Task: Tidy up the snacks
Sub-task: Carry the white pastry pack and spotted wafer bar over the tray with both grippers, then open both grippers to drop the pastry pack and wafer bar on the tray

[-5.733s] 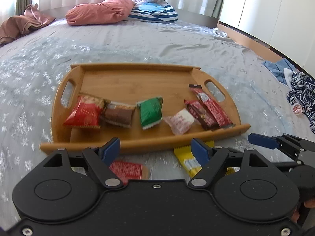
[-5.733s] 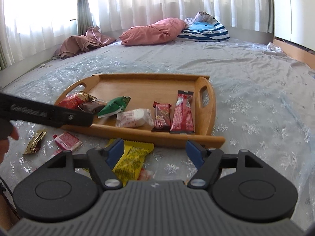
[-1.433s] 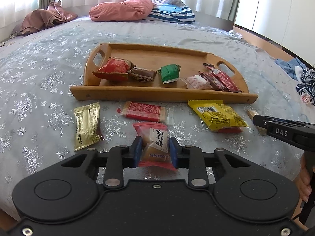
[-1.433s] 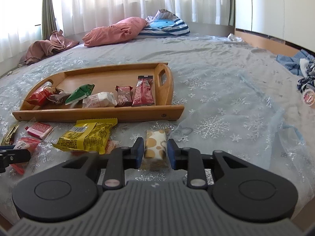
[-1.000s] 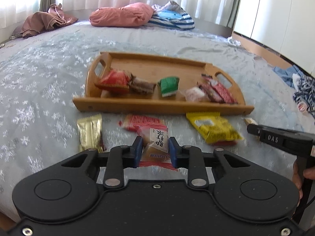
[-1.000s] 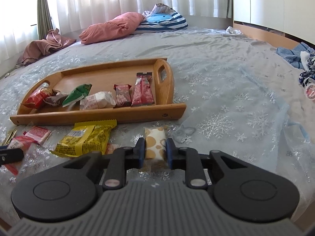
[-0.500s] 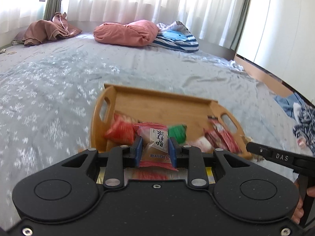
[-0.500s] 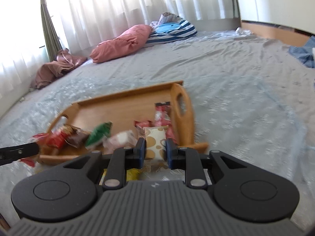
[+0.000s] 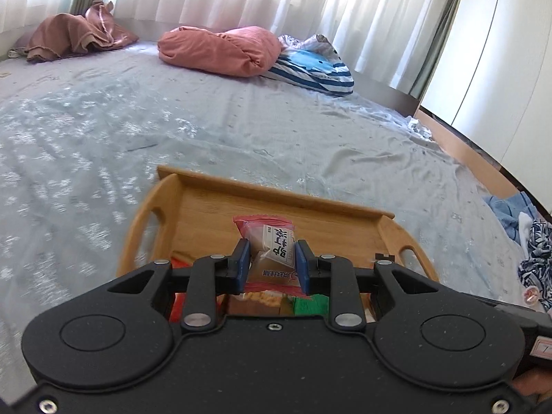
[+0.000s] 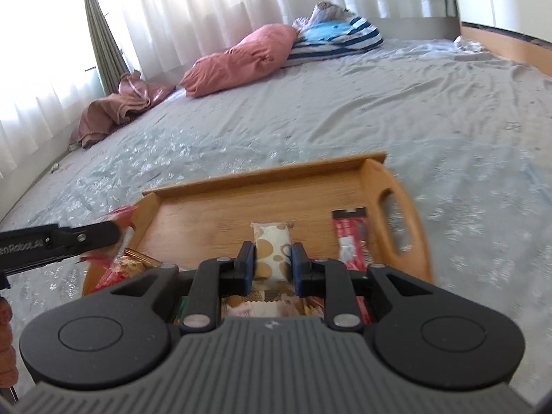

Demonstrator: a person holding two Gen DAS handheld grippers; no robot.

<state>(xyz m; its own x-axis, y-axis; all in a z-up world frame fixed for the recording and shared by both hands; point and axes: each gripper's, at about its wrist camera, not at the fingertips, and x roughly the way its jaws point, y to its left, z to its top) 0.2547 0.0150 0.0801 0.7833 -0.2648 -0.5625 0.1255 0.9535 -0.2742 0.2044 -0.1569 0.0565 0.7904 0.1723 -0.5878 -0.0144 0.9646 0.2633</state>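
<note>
My left gripper (image 9: 270,262) is shut on a red-edged clear snack packet (image 9: 272,245) and holds it over the near part of the wooden tray (image 9: 214,203). My right gripper (image 10: 271,262) is shut on a cream packet with brown spots (image 10: 272,245), also above the wooden tray (image 10: 214,214). A red bar wrapper (image 10: 350,238) lies in the tray by its right handle. Under the left jaws I see bits of red, brown and green packets (image 9: 307,303). The left gripper's finger (image 10: 79,238) reaches in from the left of the right wrist view, with its red packet.
The tray sits on a grey bedspread (image 9: 103,138) with a snowflake print. A pink pillow (image 9: 220,50) and a striped blue cushion (image 9: 310,65) lie at the far end, a brown cloth (image 9: 69,38) at far left. Clothes (image 9: 531,238) lie at the right edge.
Both grippers have lifted their packets off the bedspread and carried them forward over the tray. The loose snacks in front of the tray have dropped out of view.
</note>
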